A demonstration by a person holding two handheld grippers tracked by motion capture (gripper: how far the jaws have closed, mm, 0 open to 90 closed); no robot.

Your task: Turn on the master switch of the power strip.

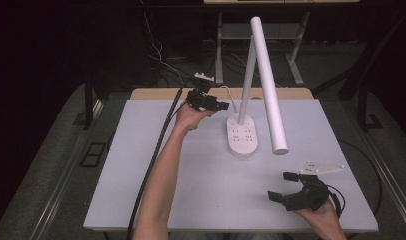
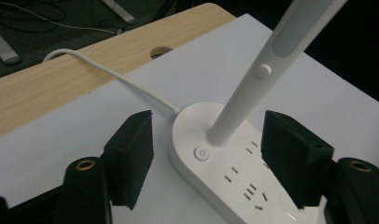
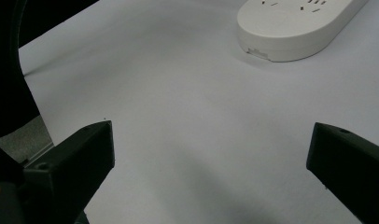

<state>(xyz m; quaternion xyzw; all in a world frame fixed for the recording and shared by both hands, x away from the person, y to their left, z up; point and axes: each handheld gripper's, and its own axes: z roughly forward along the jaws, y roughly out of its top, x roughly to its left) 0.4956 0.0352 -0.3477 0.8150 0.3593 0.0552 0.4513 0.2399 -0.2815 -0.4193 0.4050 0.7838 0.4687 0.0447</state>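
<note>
A white desk lamp stands on the white tabletop point(image 1: 141, 175), its oval base point(image 1: 242, 135) carrying several sockets. A slanted stem point(image 1: 247, 75) rises from the base and a long tube head point(image 1: 269, 95) slopes down to the right. My left gripper point(image 1: 218, 105) hovers open just left of the base's far end. In the left gripper view its jaws flank the base point(image 2: 234, 186), with the round power button point(image 2: 201, 153) and the stem point(image 2: 243, 102) between them, touching nothing. My right gripper point(image 1: 282, 186) rests open near the front right, with nothing between its jaws point(image 3: 211, 140); the base's near end point(image 3: 290, 28) lies ahead.
The lamp's white cord point(image 2: 113, 70) runs back over a wooden desk strip point(image 1: 156, 93) with a cable hole point(image 2: 160, 50). A thick black cable point(image 1: 151, 165) trails from the left gripper along the forearm. Table legs and loose wires stand on the floor behind.
</note>
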